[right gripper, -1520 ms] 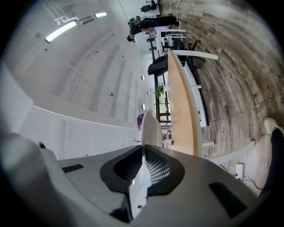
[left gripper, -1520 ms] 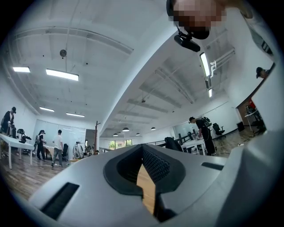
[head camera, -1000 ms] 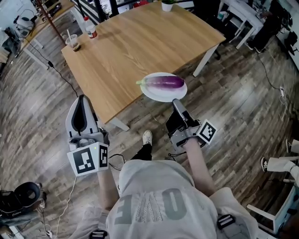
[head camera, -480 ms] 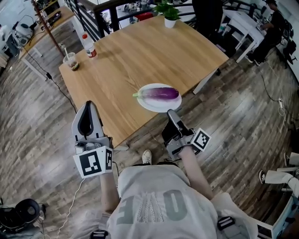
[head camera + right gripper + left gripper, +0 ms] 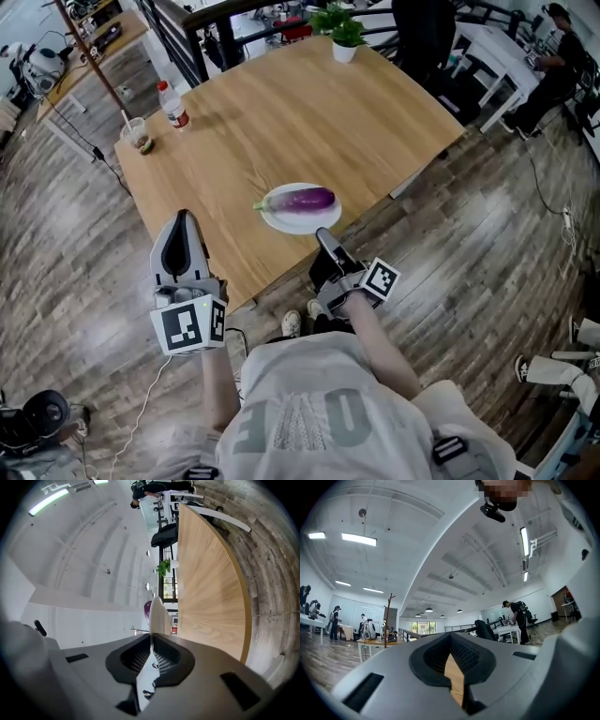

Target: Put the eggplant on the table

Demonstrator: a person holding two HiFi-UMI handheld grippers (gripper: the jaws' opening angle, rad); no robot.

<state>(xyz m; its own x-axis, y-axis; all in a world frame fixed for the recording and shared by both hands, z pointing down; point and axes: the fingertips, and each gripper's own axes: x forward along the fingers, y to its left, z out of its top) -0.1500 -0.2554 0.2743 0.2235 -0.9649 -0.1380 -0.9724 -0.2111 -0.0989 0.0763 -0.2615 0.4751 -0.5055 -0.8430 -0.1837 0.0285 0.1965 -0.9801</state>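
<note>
The eggplant (image 5: 302, 199) lies lengthwise on the plate (image 5: 281, 221), stem towards 9 o'clock, over the table (image 5: 281, 112) at its near edge. Whether the plate rests on the wood is unclear. Your right gripper (image 5: 323, 236) reaches in from the plate's 5 o'clock, rolled on its side, jaws pinched on the rim. Your left gripper (image 5: 181, 223) sits at the plate's 8 o'clock, pointing to 12, jaws together with nothing between them. A bottle (image 5: 170, 103) and a cup (image 5: 137, 135) stand at 10 o'clock, and a plant (image 5: 342, 36) at 1 o'clock.
</note>
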